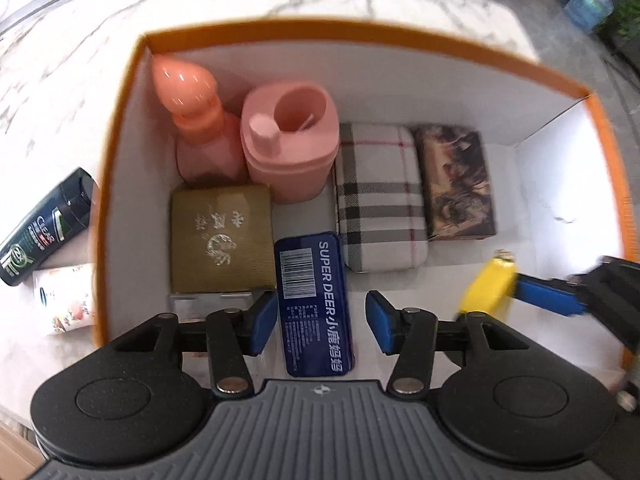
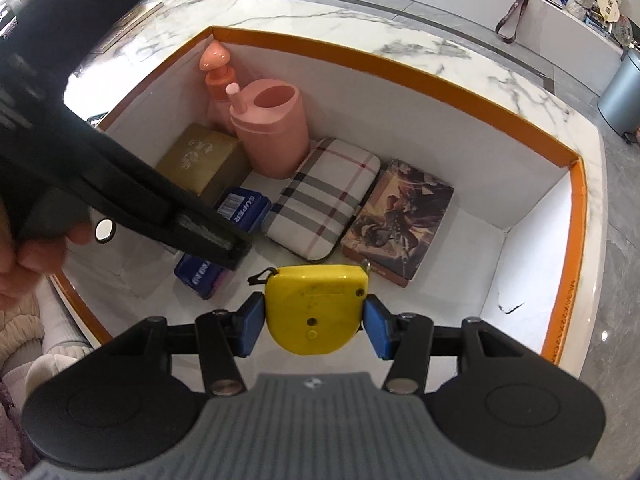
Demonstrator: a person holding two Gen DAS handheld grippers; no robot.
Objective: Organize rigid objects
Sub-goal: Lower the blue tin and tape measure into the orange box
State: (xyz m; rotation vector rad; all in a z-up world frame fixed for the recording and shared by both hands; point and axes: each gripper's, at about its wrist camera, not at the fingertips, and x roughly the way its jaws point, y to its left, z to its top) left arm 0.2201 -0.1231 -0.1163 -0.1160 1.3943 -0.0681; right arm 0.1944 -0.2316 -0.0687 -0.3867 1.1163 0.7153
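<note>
Two grippers over box: both mine, both pointing steeply down into it.
Yellow tape measure point(image 2: 317, 307): task item in hand; sits above the bare white floor near the front of the box, in front of the printed flat box point(image 2: 398, 219).
Right gripper point(image 2: 315, 325): narrow, blue pads pressed on both flanks of the tape measure; carrying it.
Blue tin point(image 1: 314, 303): lies flat on the floor between the gold box point(image 1: 221, 237) and the plaid case point(image 1: 380, 197), directly under my left jaws.
Left gripper point(image 1: 321, 322): about half wide; pads stand clear of the tin on either side, nothing held. I judge the tin is placed.
Back row: pink pump bottle point(image 1: 198, 116) and pink cup point(image 1: 291, 142) upright in the far left corner.
Orange-rimmed box point(image 1: 360, 36): right part of its floor is free.
Outside, left of the box: dark shampoo bottle point(image 1: 42, 226) and white tube point(image 1: 66, 298) on the marble top, not yet packed.
Risk 1: left gripper reaches in close beside the right; lowering the tape measure now could knock the two together.
Risk 2: tape measure's rounded shell could slip or roll if released high.
Risk 3: lifting the left jaws off-line could drag the tin askew.
</note>
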